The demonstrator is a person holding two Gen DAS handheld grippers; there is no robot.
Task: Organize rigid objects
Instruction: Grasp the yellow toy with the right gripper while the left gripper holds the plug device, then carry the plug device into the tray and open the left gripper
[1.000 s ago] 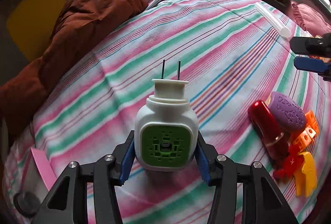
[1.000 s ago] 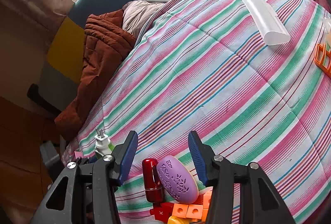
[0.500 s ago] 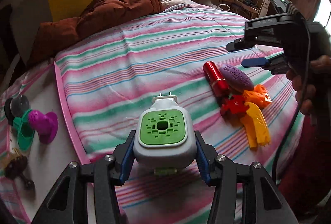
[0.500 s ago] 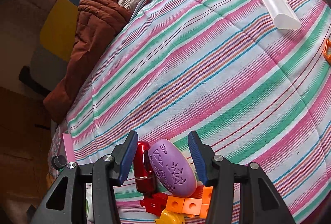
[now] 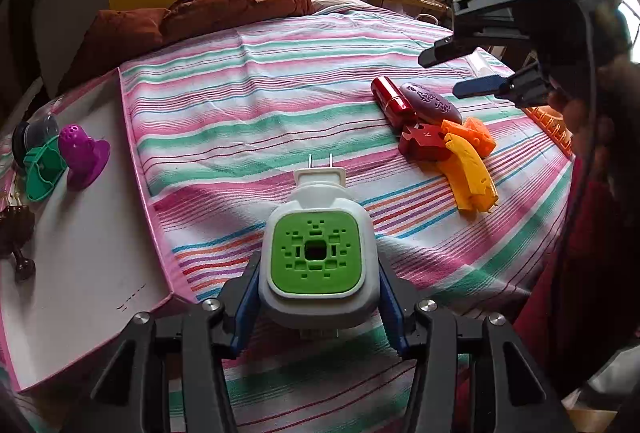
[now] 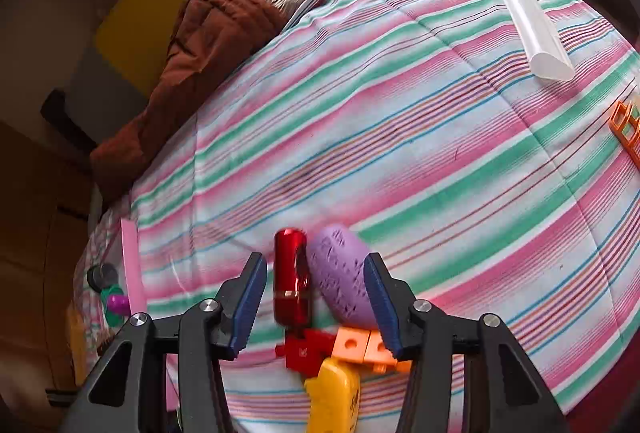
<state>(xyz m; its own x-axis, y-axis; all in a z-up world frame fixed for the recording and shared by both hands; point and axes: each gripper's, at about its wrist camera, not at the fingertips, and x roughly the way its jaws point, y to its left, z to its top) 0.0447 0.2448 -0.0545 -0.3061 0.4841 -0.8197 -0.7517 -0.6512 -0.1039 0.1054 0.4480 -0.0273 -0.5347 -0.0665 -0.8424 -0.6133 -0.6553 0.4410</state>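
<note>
My left gripper (image 5: 320, 293) is shut on a white plug-in device with a green face (image 5: 318, 261), prongs pointing away, held over the striped bedcover near the white tray (image 5: 80, 233). To the right lies a pile: a red cylinder (image 5: 390, 99), a purple oval (image 5: 430, 107), a red block (image 5: 422, 145), an orange block (image 5: 470, 131) and a yellow piece (image 5: 468, 173). My right gripper (image 6: 316, 285) stands open just above the pile, with the red cylinder (image 6: 292, 277) and the purple oval (image 6: 340, 273) between its jaws. It also shows in the left wrist view as the right gripper (image 5: 440, 75).
The pink-rimmed tray holds a purple piece (image 5: 82, 153), a green piece (image 5: 42, 169), a dark round thing (image 5: 34, 131) and a brown brush (image 5: 16, 233). A brown quilt (image 5: 224, 5) lies at the bed's head. A clear tube (image 6: 534, 33) and an orange crate (image 6: 626, 125) lie farther off.
My left gripper has swung with the plug-in device toward the tray, which has come into view. The right gripper has shifted over the pile, so the red cylinder and purple oval sit between its jaws.
</note>
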